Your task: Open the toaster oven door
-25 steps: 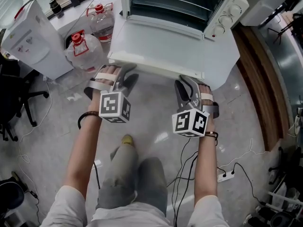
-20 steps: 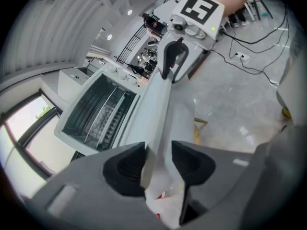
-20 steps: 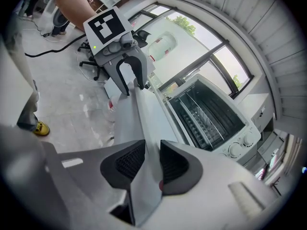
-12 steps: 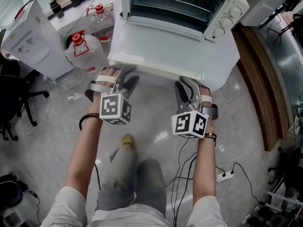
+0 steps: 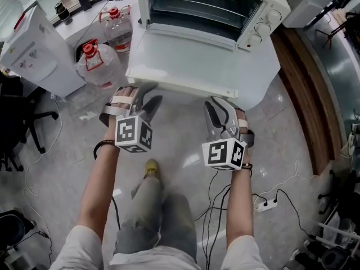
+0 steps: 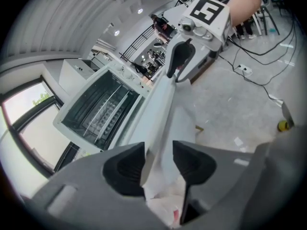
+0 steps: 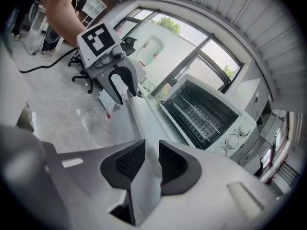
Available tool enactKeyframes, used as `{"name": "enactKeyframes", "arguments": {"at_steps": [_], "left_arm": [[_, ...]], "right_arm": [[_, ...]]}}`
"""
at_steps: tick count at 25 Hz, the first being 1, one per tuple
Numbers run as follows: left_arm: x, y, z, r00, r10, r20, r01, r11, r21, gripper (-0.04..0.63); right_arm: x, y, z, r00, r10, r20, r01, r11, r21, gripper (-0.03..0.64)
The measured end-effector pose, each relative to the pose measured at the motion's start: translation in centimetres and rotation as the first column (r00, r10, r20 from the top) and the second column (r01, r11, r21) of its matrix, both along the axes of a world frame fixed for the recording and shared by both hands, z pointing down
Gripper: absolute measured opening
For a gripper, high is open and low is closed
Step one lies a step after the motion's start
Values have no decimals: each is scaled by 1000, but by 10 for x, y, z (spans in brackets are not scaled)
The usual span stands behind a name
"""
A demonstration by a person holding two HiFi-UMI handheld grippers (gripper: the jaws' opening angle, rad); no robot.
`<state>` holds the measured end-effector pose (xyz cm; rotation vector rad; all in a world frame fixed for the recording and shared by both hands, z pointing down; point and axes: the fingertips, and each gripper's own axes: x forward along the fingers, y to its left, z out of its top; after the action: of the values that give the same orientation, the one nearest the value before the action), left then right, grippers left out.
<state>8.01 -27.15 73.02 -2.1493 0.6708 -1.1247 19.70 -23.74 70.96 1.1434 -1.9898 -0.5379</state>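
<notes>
Already down: the toaster oven door [image 5: 197, 61] lies level off the toaster oven [image 5: 263, 20] front, its free edge running left-right toward the person. The right gripper [image 7: 151, 164] pinches that edge. The left gripper [image 6: 158, 164], jaws just opened, straddles it loosely. Both are equally near.

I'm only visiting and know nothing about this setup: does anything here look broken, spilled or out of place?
Nothing looks damaged or spilled. The toaster oven sits squarely, with its door folded down flat. The only untidy bits are a power strip lying loose on the floor and two water jugs standing there.
</notes>
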Motion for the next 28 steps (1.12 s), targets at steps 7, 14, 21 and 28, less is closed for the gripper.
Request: {"name": "enactKeyframes", "arguments": {"at_steps": [7, 14, 21, 28], "left_arm": [[-8, 12, -23, 963, -94, -252, 65, 990, -122, 175], [-24, 23, -68, 846, -258, -466, 150, 955, -258, 154], [-34, 21, -123, 752, -338, -566, 182, 931, -315, 115], [-44, 17, -188, 704, -364, -610, 196, 925, -325, 94]], "right_arm": [[-5, 10, -18, 978, 56, 202, -44, 997, -62, 80], [-6, 19, -64, 923, 125, 363, -90, 990, -113, 80], [0, 21, -114, 876, 182, 446, -134, 981, -139, 75], [2, 16, -176, 843, 221, 491, -178, 975, -132, 40]]}}
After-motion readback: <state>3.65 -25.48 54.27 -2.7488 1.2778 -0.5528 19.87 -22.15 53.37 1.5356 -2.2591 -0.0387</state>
